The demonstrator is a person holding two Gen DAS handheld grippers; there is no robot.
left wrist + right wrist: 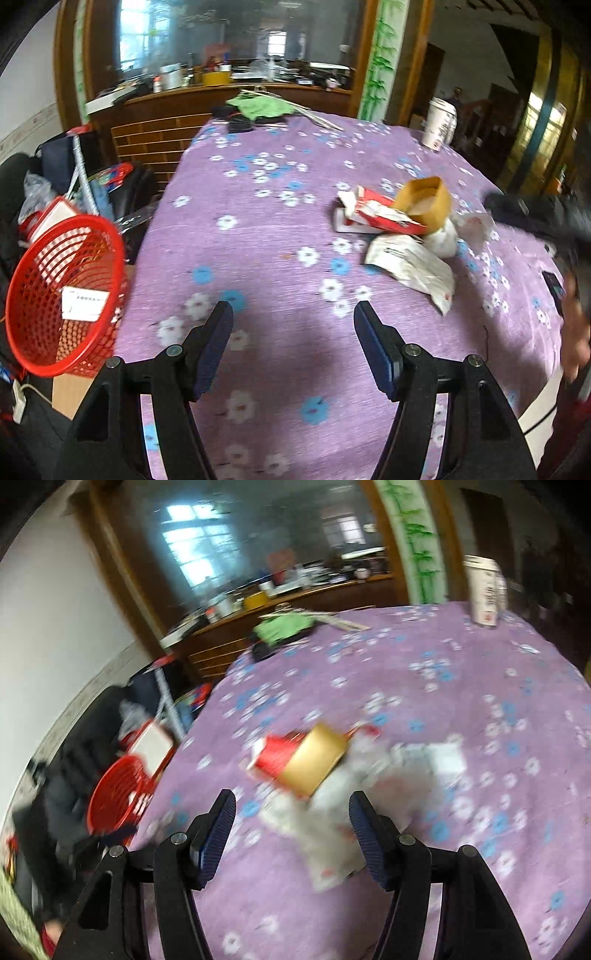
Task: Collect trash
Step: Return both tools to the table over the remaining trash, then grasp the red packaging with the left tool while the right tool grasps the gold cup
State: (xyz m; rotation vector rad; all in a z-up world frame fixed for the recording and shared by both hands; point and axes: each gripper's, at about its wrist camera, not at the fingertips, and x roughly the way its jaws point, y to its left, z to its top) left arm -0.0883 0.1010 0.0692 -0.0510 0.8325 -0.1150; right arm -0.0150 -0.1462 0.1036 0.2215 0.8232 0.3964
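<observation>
Left wrist view: I see my left gripper [293, 308] with its jaws standing well apart and nothing between them, only bare cloth. The trash pile [400, 236] lies ahead and to the right of the fingers, clear of them: a tan paper cup [424, 197] tipped on its side over a red-and-white carton [384, 218], with a crumpled white wrapper [413, 271] nearest the right finger. The surface is a table under a purple flowered cloth [258, 221]. A red mesh basket [62, 295] hangs tilted off the table's left edge, with a white label in it. A white cup [439, 123] stands upright at the far right edge; green fabric [264, 107] lies at the far end.

Right wrist view, blurred: my right gripper [291, 801] is likewise open and empty. The pile sits just ahead; the wrapper [332, 845] reaches in between the fingers, whether touching them I cannot tell. The cup [314, 762] lies above it. The basket [114, 794] is far left, beyond the table's edge.
</observation>
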